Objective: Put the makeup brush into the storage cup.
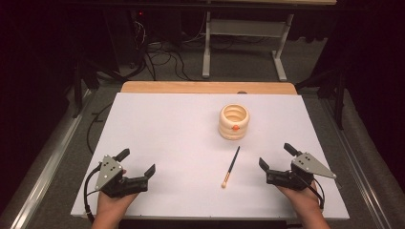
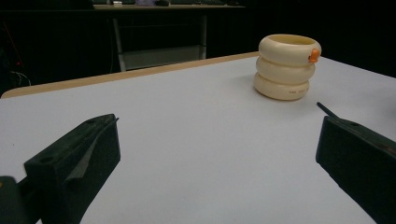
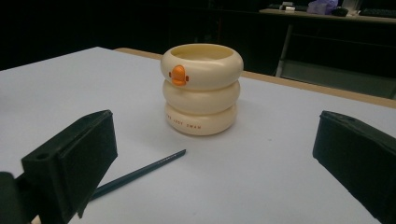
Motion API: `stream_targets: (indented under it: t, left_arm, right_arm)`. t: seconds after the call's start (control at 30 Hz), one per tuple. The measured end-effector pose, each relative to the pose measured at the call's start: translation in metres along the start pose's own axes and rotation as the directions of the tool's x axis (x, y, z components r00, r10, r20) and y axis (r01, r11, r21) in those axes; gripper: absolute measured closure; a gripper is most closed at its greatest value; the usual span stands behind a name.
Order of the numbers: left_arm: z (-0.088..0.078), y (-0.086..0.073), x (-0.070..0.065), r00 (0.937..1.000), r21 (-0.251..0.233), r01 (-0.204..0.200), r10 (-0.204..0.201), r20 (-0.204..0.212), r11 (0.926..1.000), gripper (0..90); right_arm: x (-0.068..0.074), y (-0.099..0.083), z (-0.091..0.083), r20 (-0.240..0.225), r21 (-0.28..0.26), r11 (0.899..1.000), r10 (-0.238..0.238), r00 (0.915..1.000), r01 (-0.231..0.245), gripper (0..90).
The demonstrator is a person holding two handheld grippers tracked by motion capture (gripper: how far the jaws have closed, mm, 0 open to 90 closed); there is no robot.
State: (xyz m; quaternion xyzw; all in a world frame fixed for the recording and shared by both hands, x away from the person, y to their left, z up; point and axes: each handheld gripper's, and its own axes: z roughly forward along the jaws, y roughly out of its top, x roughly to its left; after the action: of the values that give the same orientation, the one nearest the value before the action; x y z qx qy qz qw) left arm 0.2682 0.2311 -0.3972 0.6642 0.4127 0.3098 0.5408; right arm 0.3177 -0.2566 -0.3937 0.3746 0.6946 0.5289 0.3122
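A cream ring-shaped cup (image 1: 234,121) with a small orange beak stands upright on the white table (image 1: 181,143), right of centre. It also stands far right in the left gripper view, cup (image 2: 286,66), and centre in the right gripper view, cup (image 3: 201,87). A dark pencil (image 1: 231,166) with a pale end lies in front of the cup, between the two hands; pencil (image 3: 137,173) runs toward the right gripper's left jaw, and its tip (image 2: 327,110) pokes past the left gripper's right jaw. My left gripper (image 1: 138,162) rests open at the near left. My right gripper (image 1: 276,156) rests open at the near right. Nothing is between either pair of jaws.
The table's wooden far edge (image 1: 208,87) borders a dark room. A white desk frame (image 1: 246,43) and loose cables (image 1: 162,57) stand on the floor behind. Grey carpet flanks the table on both sides.
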Motion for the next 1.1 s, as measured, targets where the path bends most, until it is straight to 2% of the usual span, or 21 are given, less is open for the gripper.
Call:
stream_targets:
  t: [1.1]
  left_arm:
    - [0.0023,-0.0004,0.0003,1.0000,0.003,0.003,-0.003,0.005,1.0000,0.6]
  right_arm:
    - [-0.0026,-0.0045,0.0006,0.024,0.020,1.000,0.003,0.9997,-0.003,1.1]
